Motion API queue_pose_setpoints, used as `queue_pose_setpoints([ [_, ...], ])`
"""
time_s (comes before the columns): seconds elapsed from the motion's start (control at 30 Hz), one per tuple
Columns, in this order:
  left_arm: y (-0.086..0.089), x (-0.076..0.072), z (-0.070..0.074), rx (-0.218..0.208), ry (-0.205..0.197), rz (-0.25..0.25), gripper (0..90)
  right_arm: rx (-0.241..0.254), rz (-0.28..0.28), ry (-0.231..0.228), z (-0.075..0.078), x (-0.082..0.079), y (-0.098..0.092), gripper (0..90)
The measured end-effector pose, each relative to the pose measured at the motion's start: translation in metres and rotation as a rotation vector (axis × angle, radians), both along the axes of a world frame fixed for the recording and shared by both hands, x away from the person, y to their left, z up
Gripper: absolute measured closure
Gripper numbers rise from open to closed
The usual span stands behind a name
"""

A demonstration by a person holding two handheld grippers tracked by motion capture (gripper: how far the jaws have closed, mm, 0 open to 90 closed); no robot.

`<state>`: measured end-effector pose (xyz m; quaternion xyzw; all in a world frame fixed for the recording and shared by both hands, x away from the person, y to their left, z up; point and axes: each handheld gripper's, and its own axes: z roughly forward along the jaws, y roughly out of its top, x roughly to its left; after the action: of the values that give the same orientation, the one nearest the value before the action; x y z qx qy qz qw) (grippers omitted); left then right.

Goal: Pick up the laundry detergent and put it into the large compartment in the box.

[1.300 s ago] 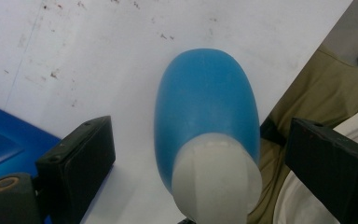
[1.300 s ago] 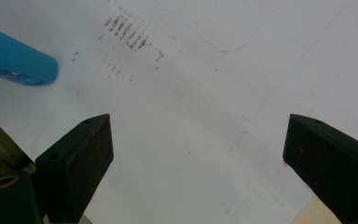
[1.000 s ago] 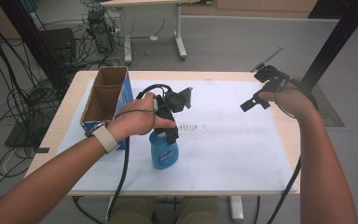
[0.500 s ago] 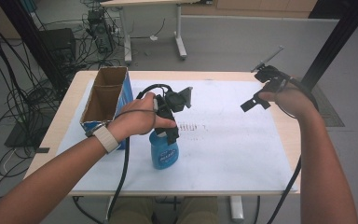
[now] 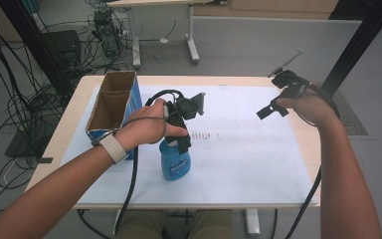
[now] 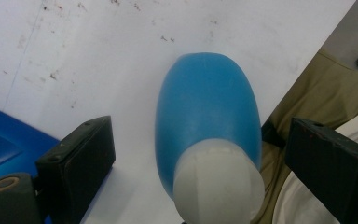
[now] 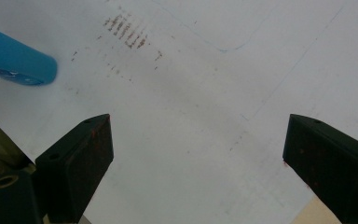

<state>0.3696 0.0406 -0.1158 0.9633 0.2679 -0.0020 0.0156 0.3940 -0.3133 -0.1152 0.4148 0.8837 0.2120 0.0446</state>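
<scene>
A blue bottle (image 5: 175, 163) with a white cap stands upright on the white sheet (image 5: 248, 159) near the table's front. My left gripper (image 5: 178, 142) points down over its top. In the left gripper view, my left gripper (image 6: 205, 156) is open, its jaws wide on either side of the white cap (image 6: 219, 189) and blue bottle (image 6: 207, 102) without touching. My right gripper (image 5: 272, 107) hovers above the sheet's far right. In the right gripper view, my right gripper (image 7: 198, 158) is open with nothing between its jaws, and the blue bottle (image 7: 14, 60) lies at the upper left.
A blue cardboard box (image 5: 112, 107) with an open top stands at the table's left, close beside my left hand; its blue side (image 6: 2, 144) shows in the left gripper view. Faint brown marks (image 7: 128, 32) stain the sheet. The person's lap (image 6: 317, 93) lies beyond the table's front edge.
</scene>
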Motion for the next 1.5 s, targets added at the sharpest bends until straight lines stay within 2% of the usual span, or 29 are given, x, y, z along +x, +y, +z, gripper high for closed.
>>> queue_pose_setpoints([
  [0.5, -0.001, 0.0, -0.006, -0.002, 0.009, 0.002, 8.9, 0.004, 0.001, 0.006, -0.003, 0.0, -0.001, 8.2],
  [1.5, -0.006, -0.003, -0.032, 0.015, 0.017, 0.0, 9.7, 0.011, 0.0, 0.012, -0.011, -0.001, -0.004, 8.2],
])
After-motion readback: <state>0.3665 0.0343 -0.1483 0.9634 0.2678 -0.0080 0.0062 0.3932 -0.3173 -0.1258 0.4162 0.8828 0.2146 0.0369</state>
